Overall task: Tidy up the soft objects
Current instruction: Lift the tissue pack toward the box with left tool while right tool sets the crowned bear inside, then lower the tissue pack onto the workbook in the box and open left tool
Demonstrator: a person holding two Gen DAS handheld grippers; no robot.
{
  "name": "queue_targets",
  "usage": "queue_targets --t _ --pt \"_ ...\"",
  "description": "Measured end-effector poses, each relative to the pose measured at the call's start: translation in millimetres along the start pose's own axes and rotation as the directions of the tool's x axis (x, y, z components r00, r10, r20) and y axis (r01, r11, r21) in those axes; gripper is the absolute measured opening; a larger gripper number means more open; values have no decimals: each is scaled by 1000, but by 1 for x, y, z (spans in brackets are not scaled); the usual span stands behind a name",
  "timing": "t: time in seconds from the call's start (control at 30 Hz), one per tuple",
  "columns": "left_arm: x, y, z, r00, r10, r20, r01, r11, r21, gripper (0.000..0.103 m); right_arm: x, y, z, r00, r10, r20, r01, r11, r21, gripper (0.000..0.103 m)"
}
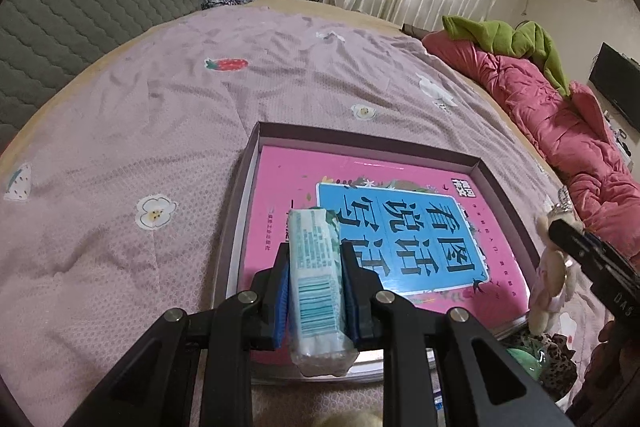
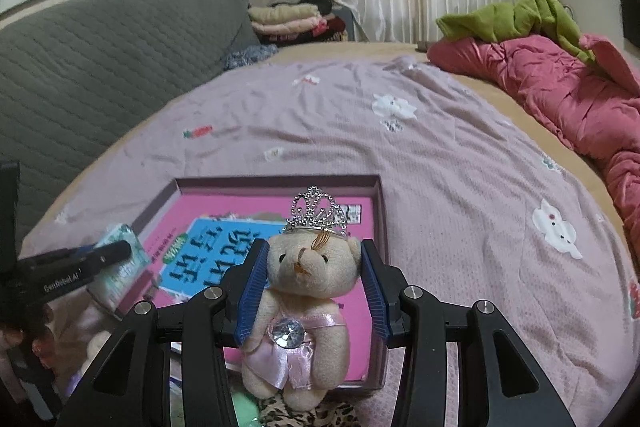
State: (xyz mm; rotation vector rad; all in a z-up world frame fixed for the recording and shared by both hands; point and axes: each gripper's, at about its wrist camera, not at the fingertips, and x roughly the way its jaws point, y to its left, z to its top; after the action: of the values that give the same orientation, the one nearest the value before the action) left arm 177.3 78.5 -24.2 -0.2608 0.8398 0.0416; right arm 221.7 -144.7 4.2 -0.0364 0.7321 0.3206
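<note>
in the left wrist view, the left hand-held gripper (image 1: 315, 259) is clenched on a pale green tissue pack (image 1: 318, 283), its blue pads (image 1: 282, 291) pressing both long sides. the pack hangs over the near edge of a shallow box (image 1: 362, 135) lying on the bed (image 1: 160, 115), and a pink book (image 1: 400, 227) with a blue title panel fills the box floor. at the right edge, the right hand-held gripper (image 1: 568, 233) carries a small teddy bear (image 1: 548, 279), beside the box's right wall.

in the right wrist view, the right hand-held gripper (image 2: 314, 281) has the teddy bear (image 2: 306, 291) between its blue pads (image 2: 250, 291). the left pad touches the bear's side; the right pad stands a little apart from its head, so how firm the grip is cannot be told. the bear wears a silver tiara (image 2: 316, 211) and a pink satin dress, and hangs above the near part of the box (image 2: 276, 181). at the left, the other gripper (image 2: 120, 255) grips the tissue pack (image 2: 122, 271) by the box's left wall.
</note>
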Motion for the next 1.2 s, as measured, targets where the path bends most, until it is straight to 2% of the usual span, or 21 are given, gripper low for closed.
queue_targets --t 0.2,0.33,0.77,0.97,1.1,1.2 --pt "7 -3 1 1000 4 -12 -4 1000 24 23 20 7 -10 996 -39 -80 34 998 -60 47" --pt "11 -2 1 999 2 -34 -2 1000 23 23 25 8 -12 993 -68 -93 60 994 -88 47" --pt "15 -9 -2 998 1 -57 2 998 56 23 39 -2 -18 981 -85 -174 77 995 -57 48" --pt "14 -8 -2 998 0 -58 3 998 57 23 33 -2 -14 979 -72 -188 58 995 -75 48" --pt "11 -5 -1 999 -2 -55 5 998 55 23 9 -6 -8 986 -84 -146 65 989 -129 49" --pt "9 -3 -1 998 -6 -56 9 999 52 23 -1 -8 -10 983 -88 -160 64 986 -153 49"
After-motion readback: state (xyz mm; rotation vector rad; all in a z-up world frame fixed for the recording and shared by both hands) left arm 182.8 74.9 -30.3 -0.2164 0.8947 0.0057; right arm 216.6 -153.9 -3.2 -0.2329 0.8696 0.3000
